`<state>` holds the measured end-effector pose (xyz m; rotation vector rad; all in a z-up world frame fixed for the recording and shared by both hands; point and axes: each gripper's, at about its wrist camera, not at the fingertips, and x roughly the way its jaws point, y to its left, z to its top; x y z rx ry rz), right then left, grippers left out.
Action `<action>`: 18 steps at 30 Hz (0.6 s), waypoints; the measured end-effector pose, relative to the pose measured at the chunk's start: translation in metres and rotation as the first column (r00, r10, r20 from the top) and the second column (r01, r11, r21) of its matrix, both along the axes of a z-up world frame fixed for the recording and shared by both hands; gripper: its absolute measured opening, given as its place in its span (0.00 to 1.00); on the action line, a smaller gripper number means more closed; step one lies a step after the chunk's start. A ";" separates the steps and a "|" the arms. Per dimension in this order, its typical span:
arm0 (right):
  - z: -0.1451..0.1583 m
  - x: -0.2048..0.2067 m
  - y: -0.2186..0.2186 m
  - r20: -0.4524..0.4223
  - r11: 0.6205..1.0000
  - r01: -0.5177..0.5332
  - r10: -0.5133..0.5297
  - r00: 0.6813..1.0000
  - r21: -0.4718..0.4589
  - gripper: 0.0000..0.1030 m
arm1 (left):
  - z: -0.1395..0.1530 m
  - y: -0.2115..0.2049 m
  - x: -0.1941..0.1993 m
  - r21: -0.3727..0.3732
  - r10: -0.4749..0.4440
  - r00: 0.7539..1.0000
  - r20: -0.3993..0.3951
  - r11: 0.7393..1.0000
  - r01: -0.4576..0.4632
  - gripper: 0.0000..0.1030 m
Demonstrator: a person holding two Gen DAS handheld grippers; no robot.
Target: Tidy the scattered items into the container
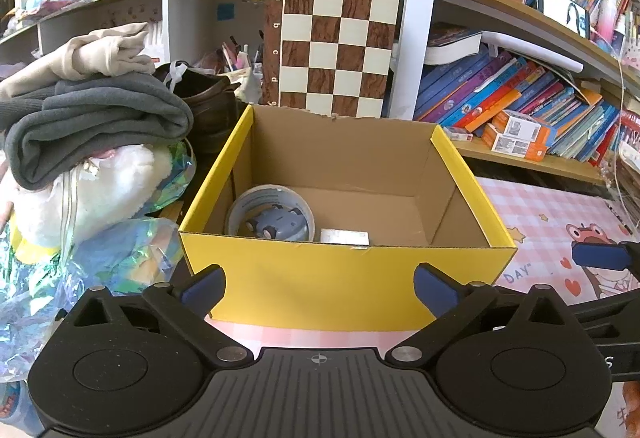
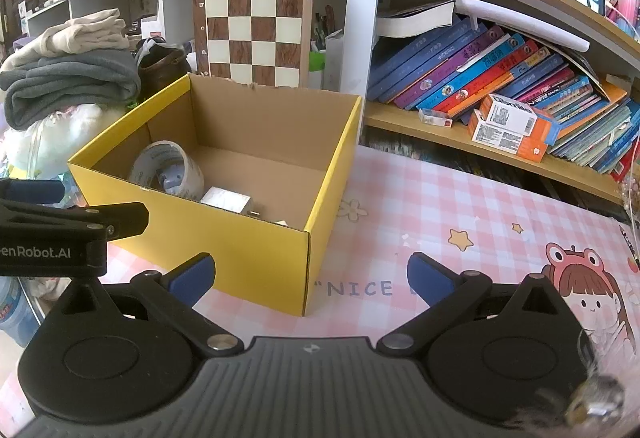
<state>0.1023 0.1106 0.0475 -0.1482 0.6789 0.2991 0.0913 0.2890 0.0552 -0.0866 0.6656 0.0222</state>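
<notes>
While both pairs of tongs hang spread and empty, the yellow box (image 1: 344,278) sits at twelve o'clock of the left gripper (image 1: 318,288), with a tape roll (image 1: 269,212), a small grey toy car (image 1: 276,227) inside the roll and a white block (image 1: 344,237) already in it. From the right gripper (image 2: 311,280) the box lies at eleven o'clock. I see no loose item left on the pink mat (image 2: 460,198); reaching blindly could nudge the light box askew.
</notes>
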 end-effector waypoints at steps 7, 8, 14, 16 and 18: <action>-0.001 -0.002 -0.002 -0.005 1.000 0.006 -0.006 1.000 0.002 1.00 | 0.000 -0.001 -0.001 0.007 -0.002 1.000 -0.003 1.000 0.002 1.00; -0.001 -0.002 -0.002 -0.005 1.000 0.007 -0.007 1.000 0.002 1.00 | 0.000 -0.001 -0.001 0.008 -0.003 1.000 -0.003 1.000 0.003 1.00; -0.002 -0.005 -0.005 -0.005 1.000 0.011 -0.011 1.000 0.004 1.00 | 0.000 -0.003 -0.003 0.017 -0.005 1.000 -0.001 1.000 0.005 1.00; -0.002 -0.006 -0.005 -0.005 1.000 0.012 -0.012 1.000 0.004 1.00 | 0.001 -0.004 -0.003 0.019 -0.007 1.000 -0.001 1.000 0.007 1.00; -0.002 -0.007 -0.007 -0.003 1.000 0.013 -0.013 1.000 0.004 1.00 | 0.001 -0.005 -0.004 0.020 -0.010 1.000 -0.001 1.000 0.010 1.00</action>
